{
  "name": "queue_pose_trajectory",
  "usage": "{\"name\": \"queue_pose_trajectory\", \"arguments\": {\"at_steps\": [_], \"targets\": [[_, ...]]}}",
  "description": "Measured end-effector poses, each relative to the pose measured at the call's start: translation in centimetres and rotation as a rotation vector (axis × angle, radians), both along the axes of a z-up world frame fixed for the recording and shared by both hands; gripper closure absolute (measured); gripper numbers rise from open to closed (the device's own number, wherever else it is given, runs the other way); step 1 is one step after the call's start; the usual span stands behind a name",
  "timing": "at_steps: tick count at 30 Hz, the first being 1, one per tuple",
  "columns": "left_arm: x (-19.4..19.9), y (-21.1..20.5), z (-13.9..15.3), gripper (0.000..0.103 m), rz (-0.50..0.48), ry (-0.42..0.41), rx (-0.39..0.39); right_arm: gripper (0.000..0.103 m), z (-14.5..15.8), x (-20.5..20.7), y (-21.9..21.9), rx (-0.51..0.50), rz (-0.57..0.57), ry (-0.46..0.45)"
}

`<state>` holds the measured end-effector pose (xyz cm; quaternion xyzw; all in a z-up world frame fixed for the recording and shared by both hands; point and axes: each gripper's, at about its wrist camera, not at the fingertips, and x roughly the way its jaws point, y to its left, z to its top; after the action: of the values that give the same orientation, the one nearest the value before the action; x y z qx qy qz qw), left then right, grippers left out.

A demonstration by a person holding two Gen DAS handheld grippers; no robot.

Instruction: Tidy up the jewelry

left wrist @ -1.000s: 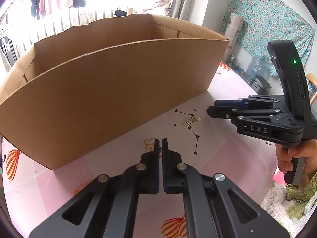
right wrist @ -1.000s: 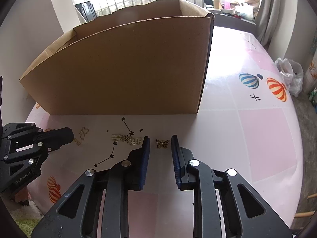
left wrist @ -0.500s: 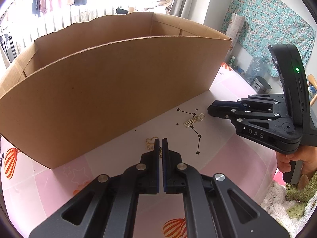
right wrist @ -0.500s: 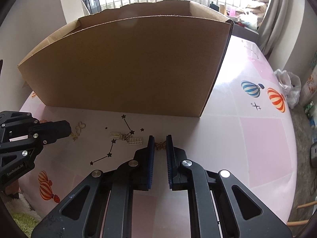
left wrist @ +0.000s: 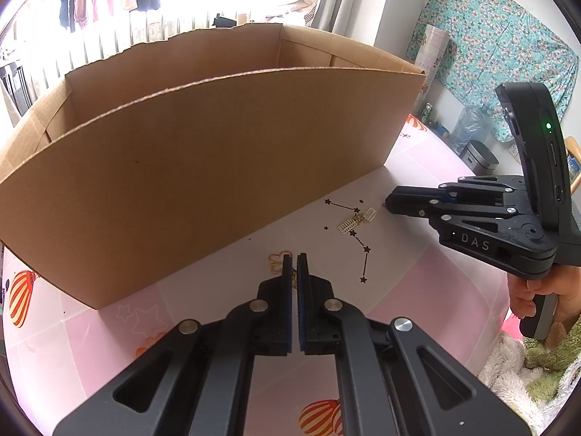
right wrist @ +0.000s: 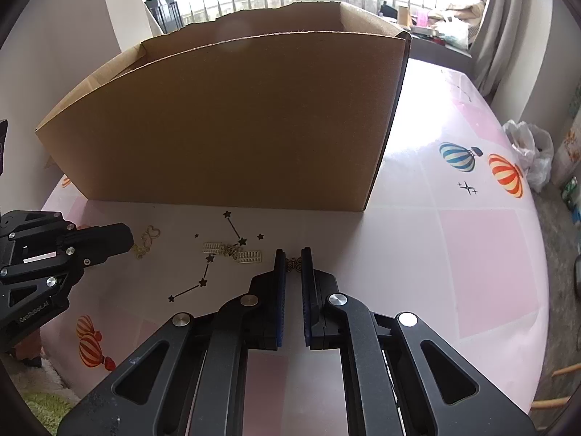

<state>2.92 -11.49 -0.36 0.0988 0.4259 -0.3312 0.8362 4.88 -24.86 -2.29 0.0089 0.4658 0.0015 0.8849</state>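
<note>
Butterfly charm (right wrist: 293, 265) sits on the pink table (right wrist: 472, 254) in front of the cardboard box (right wrist: 232, 123), pinched between the right gripper (right wrist: 293, 259) tips. A second ago those tongs stood wide around it; now they have squeezed in on it. Left of the charm lie the white earrings (right wrist: 232, 252). The left gripper (left wrist: 294, 265) stayed nearly shut, by the gold heart chain (left wrist: 277, 259), farther left of the charm; I cannot tell if it holds it.

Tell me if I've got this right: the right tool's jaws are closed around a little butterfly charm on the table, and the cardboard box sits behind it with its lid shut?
Not quite: the cardboard box is open at the top, as the left wrist view shows. The rest holds: the right gripper has its jaws on either side of the butterfly charm on the table.
</note>
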Motion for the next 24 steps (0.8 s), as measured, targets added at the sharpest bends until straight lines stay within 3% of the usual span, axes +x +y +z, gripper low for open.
{"name": "queue_pose_trajectory", "arguments": {"at_steps": [9, 24], "targets": [[0.1, 0.4, 0.2, 0.101, -0.001, -0.01, -0.018, 0.097, 1.0, -0.7, -0.2, 0.004, -0.011, -0.025], [-0.9, 1.5, 3.3, 0.101, -0.021, -0.059, -0.098, 0.097, 3.7, -3.5, -1.0, 0.039, -0.014, -0.12]]}}
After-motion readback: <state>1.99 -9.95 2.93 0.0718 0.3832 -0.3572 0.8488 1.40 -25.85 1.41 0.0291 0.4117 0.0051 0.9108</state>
